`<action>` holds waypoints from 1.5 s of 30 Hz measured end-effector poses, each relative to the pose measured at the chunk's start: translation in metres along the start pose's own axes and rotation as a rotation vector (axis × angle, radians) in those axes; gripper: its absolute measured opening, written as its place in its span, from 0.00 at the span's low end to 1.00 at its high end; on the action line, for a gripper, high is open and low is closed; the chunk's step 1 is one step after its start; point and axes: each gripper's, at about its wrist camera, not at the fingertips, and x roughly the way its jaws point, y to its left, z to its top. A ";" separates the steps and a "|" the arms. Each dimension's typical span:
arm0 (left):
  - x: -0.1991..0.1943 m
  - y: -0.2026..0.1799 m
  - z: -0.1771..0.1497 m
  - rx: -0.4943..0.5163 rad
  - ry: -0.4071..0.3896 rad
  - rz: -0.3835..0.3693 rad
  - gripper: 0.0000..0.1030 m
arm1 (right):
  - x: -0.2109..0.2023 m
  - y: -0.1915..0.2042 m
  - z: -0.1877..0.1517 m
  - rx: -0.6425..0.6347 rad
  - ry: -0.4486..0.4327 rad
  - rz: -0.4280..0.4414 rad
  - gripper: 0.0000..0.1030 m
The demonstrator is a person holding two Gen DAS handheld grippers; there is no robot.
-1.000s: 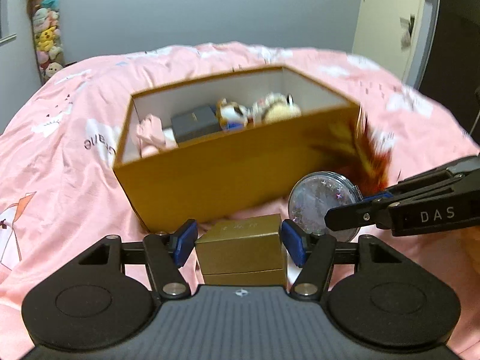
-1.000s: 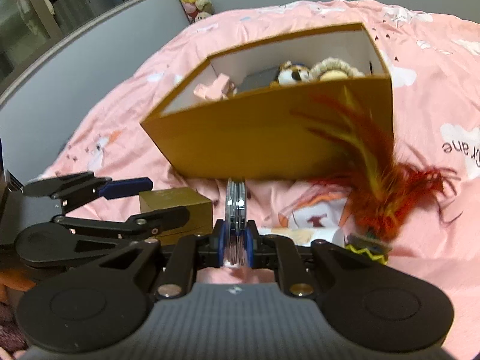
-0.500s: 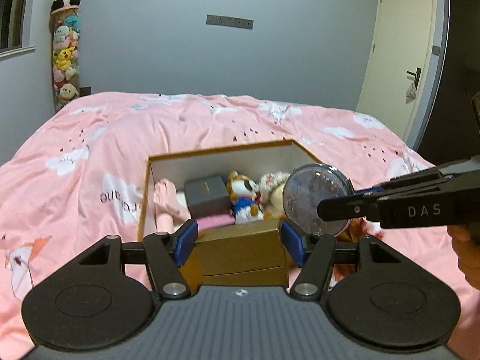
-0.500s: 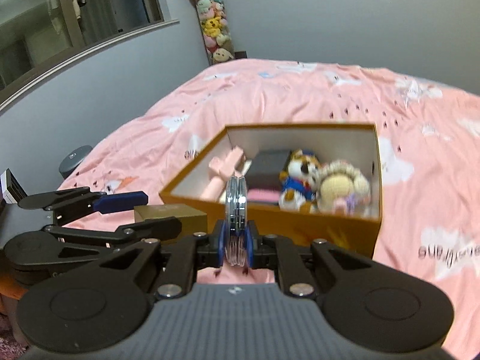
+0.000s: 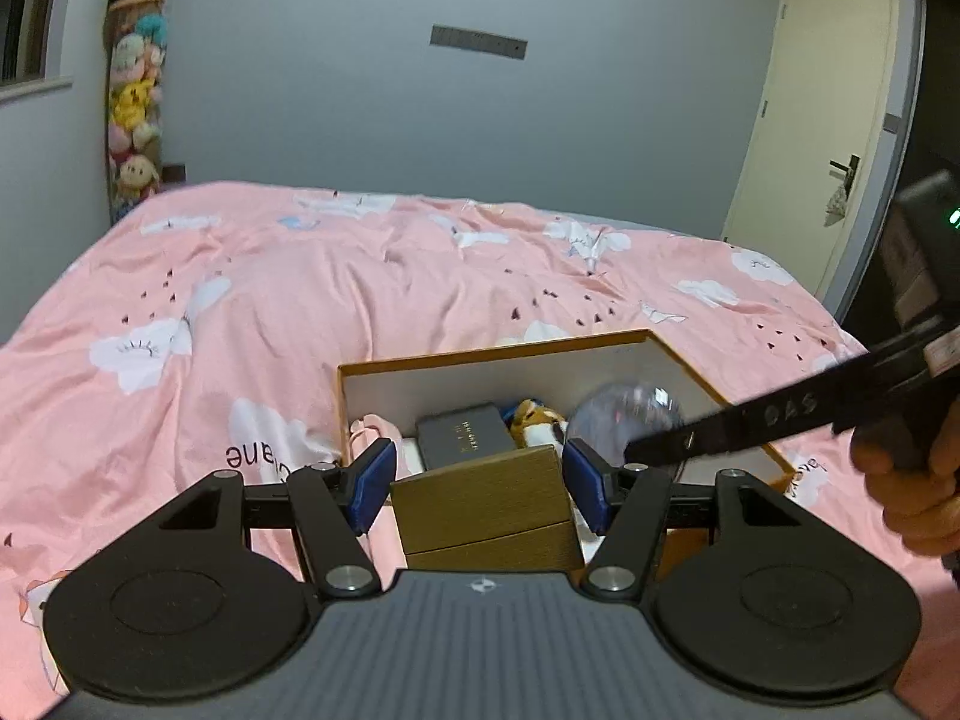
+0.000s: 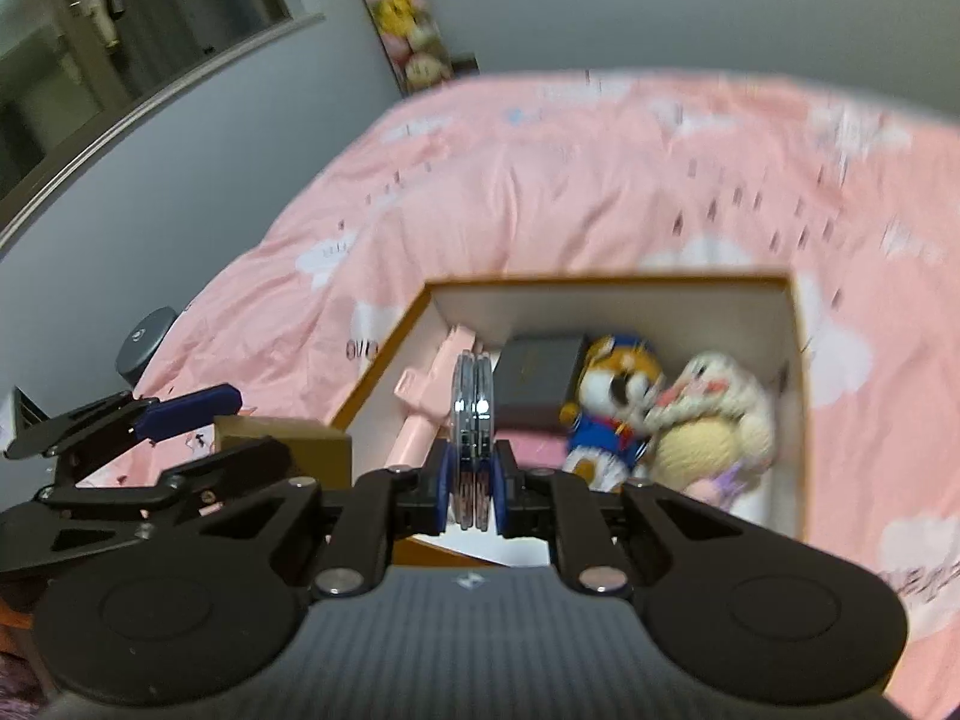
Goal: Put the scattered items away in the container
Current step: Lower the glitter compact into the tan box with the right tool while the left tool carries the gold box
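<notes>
While both of my hands hang over the near side of the cardboard box point(image 6: 795, 396), the thing that matters is which load sits above the opening and which does not. My right jaws point(image 6: 472, 489) are nearly closed, pinching the round clear disc case point(image 6: 473, 414) by its flat faces, so it stands on edge with its rim pointing into the box. From the right wrist view the case is already past the box's near wall, over the left half of the interior, above the pink toy point(image 6: 423, 414) and beside the dark grey box point(image 6: 537, 381).

My left jaws point(image 5: 480, 483) are spread wide and clamped on the gold gift box point(image 5: 483, 498), one blue pad on each side face, its long side running across between the pads. That gift box seems to sit at the box's near-left corner, at or just short of the wall; I cannot tell for sure that it has cleared it.

Of the two, my right hand point(image 5: 906, 480) is the nearer to a drop, I judge.

Inside the box, along its far side, lie the pink toy at the left wall, the dark grey box next, then a plush dog in blue point(image 6: 615, 405), then a cream knitted doll point(image 6: 714, 420) against the right wall. Bare white floor shows at the near side, in front of the plush dog and the cream knitted doll. The box itself rests on the pink bed cover point(image 5: 300, 300).
</notes>
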 end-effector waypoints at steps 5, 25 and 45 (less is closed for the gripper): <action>0.018 0.014 0.003 -0.008 0.016 0.005 0.69 | 0.044 -0.016 0.007 0.091 0.118 -0.001 0.15; 0.055 0.032 -0.002 -0.046 0.049 -0.013 0.69 | 0.165 -0.031 0.009 0.233 0.487 0.022 0.15; 0.065 0.029 -0.006 -0.043 0.076 -0.032 0.69 | 0.178 -0.016 0.010 0.064 0.573 -0.156 0.20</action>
